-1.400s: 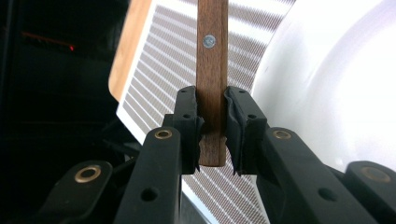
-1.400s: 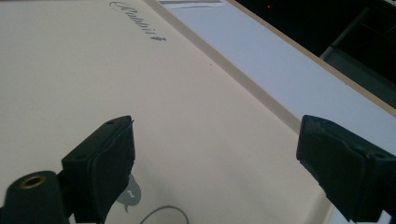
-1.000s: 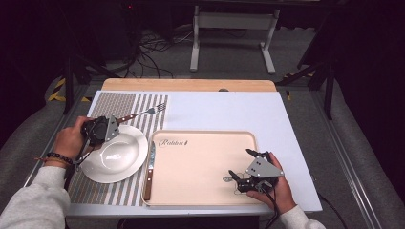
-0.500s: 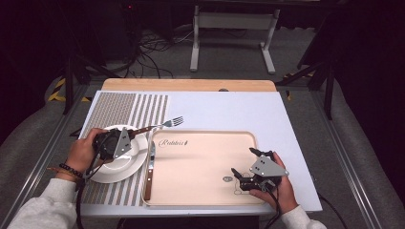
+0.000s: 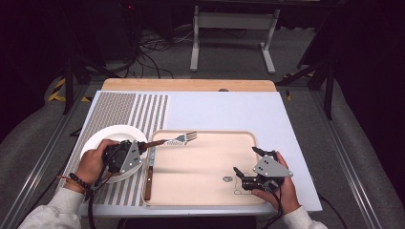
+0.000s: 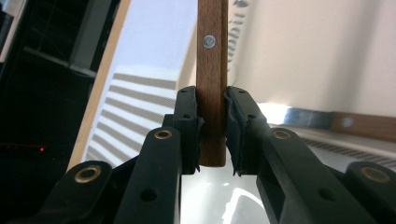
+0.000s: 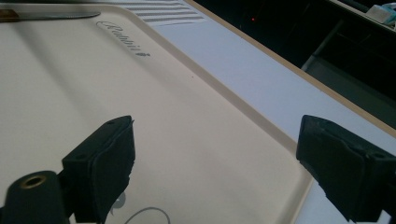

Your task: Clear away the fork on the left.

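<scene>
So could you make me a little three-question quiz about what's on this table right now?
1. True or false: the left gripper is shut on the wooden-handled metal fork.
2. Where does the wooden-handled knife lie: A on the round white plate, B along the left edge of the beige plastic tray, C on the striped placemat?
3. Fill in: the right gripper, over the tray, has its jaws ____.

Key: 1 true; 2 B; 3 open, nothing between them.

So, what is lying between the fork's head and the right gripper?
In the high view, only bare tray surface lies between the fork, held by the left gripper, and the open right gripper.
</scene>
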Demonstrator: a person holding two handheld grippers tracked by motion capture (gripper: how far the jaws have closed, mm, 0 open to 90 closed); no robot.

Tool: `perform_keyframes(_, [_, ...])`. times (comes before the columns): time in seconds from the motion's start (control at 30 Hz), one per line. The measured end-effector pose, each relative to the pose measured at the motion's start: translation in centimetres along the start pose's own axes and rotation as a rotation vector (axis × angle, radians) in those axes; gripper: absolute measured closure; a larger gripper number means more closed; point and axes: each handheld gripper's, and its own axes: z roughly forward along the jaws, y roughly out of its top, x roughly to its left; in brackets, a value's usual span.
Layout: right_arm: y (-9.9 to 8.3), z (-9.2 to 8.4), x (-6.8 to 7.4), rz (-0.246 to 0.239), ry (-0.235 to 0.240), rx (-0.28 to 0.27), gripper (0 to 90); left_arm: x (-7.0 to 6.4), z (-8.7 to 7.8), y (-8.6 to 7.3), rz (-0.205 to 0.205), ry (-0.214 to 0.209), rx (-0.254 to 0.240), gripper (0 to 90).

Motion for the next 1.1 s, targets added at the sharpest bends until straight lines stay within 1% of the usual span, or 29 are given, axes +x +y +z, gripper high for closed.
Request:
perform_keyframes(0.03, [0.0, 0.0, 0.0, -0.002, -0.002, 0.000, 12.8, -0.2, 0.0, 0.2, 0.015, -0.002, -0.001, 76.1])
perform_keyframes(0.07, [0.0, 0.0, 0.0, -0.002, -0.002, 0.000, 12.8, -0.2, 0.0, 0.2, 0.015, -0.002, -0.001, 76.1])
perform_keyframes(0.1, [0.0, -0.2, 0.0, 0.003, -0.016, -0.005, 13.0, -0.7, 0.0, 0.6, 0.012, -0.016, -0.012, 76.0])
perform_keyframes(0.13, [0.0, -0.2, -0.1, 0.004, -0.024, -0.006, 13.0, -0.9, 0.0, 0.7, 0.002, -0.021, -0.020, 76.0])
perform_keyframes(0.17, [0.1, -0.2, -0.2, 0.010, -0.030, -0.010, 13.0, -1.0, 0.1, 0.9, 0.006, -0.038, -0.028, 76.1])
perform_keyframes(0.23, [0.0, -0.3, -0.3, 0.019, -0.035, -0.014, 13.0, -1.2, 0.1, 1.1, 0.005, -0.049, -0.045, 76.0])
perform_keyframes(0.27, [0.0, -0.3, -0.4, 0.019, -0.038, -0.013, 13.0, -1.3, 0.2, 1.2, -0.005, -0.072, -0.056, 76.1])
perform_keyframes(0.3, [-0.1, -0.3, -0.6, 0.023, -0.042, -0.011, 13.1, -1.4, 0.2, 1.3, -0.015, -0.081, -0.064, 76.1])
perform_keyframes(0.33, [-0.1, -0.4, -0.7, 0.030, -0.045, -0.011, 13.1, -1.6, 0.2, 1.5, -0.012, -0.082, -0.073, 76.0])
perform_keyframes(0.37, [-0.1, -0.4, -0.9, 0.038, -0.046, -0.014, 13.1, -1.8, 0.3, 1.7, -0.006, -0.097, -0.081, 76.1])
perform_keyframes(0.43, [-0.2, -0.4, -1.1, 0.054, -0.048, -0.016, 13.2, -2.2, 0.5, 1.9, 0.012, -0.104, -0.061, 76.0])
perform_keyframes(0.5, [-0.2, -0.4, -1.1, 0.053, -0.051, -0.014, 13.2, -2.4, 0.6, 2.0, 0.020, -0.112, -0.063, 76.0])
perform_keyframes(0.53, [-0.2, -0.5, -1.1, 0.053, -0.053, -0.019, 13.2, -2.6, 0.8, 2.1, 0.015, -0.115, -0.068, 76.0])
perform_keyframes(0.57, [-0.3, -0.5, -1.2, 0.059, -0.053, -0.017, 13.2, -2.8, 1.0, 2.3, 0.020, -0.133, -0.066, 76.0])
perform_keyframes(0.73, [-0.4, -0.4, -1.2, 0.054, -0.052, -0.011, 13.2, -3.5, 1.4, 2.6, 0.035, -0.155, -0.059, 76.0])
perform_keyframes(0.77, [-0.4, -0.3, -1.1, 0.042, -0.055, -0.006, 13.1, -3.5, 1.4, 2.6, 0.039, -0.157, -0.058, 76.0])
perform_keyframes(0.87, [-0.4, -0.3, -1.2, 0.047, -0.057, -0.005, 13.2, -3.8, 1.5, 2.7, 0.033, -0.170, -0.055, 76.0])
perform_keyframes(0.97, [-0.4, -0.5, -1.2, 0.046, -0.060, -0.009, 13.2, -4.1, 1.6, 2.9, 0.037, -0.181, -0.060, 76.0])
perform_keyframes(1.03, [-0.4, -0.5, -1.1, 0.041, -0.060, -0.010, 13.1, -4.3, 1.7, 3.0, 0.023, -0.196, -0.045, 76.0])
perform_keyframes(1.07, [-0.4, -0.5, -1.1, 0.041, -0.058, -0.010, 13.2, -4.3, 1.7, 3.0, 0.023, -0.196, -0.045, 76.0])
perform_keyframes(1.1, [-0.3, -0.5, -1.1, 0.037, -0.058, -0.008, 13.2, -4.6, 1.8, 3.2, 0.013, -0.209, -0.045, 76.0])
